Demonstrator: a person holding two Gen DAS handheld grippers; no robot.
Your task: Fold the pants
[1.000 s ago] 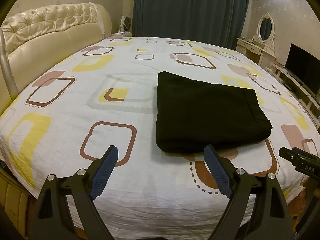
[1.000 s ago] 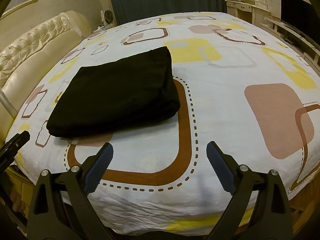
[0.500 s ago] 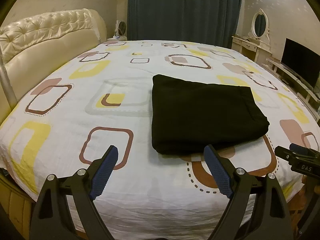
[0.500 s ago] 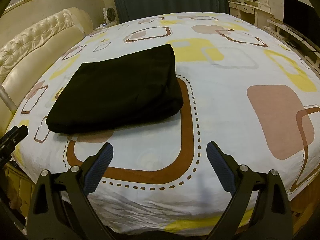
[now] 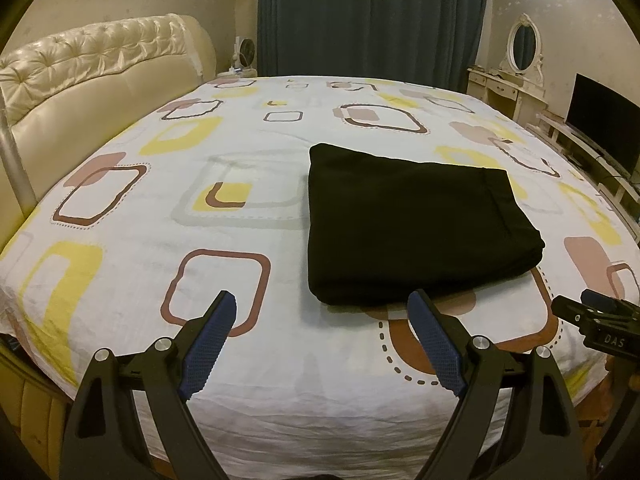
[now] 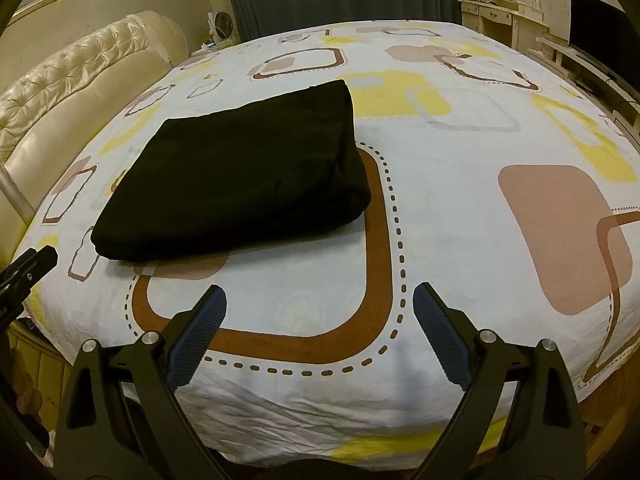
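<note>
Black pants (image 5: 412, 224) lie folded into a thick rectangle on the patterned bed sheet (image 5: 224, 272). My left gripper (image 5: 322, 300) is open above the bed's near edge, its right fingertip just short of the pants' near fold, nothing between the blue pads. In the right wrist view the same folded pants (image 6: 240, 176) sit up and to the left, while my right gripper (image 6: 320, 294) stands open over a brown rounded square, clear of the cloth. The right gripper's tip (image 5: 592, 316) shows at the left view's right edge.
A cream tufted headboard (image 5: 92, 76) runs along the left. Dark curtains (image 5: 368, 20) hang behind the bed. A white dressing table with an oval mirror (image 5: 520, 60) and a TV (image 5: 604, 128) on a low shelf stand at the right. The bed's near edge (image 6: 320, 436) drops off below my grippers.
Both wrist views have tilted up slightly, showing more of the wall and curtains. The pants lie unmoved and both grippers stay open.
</note>
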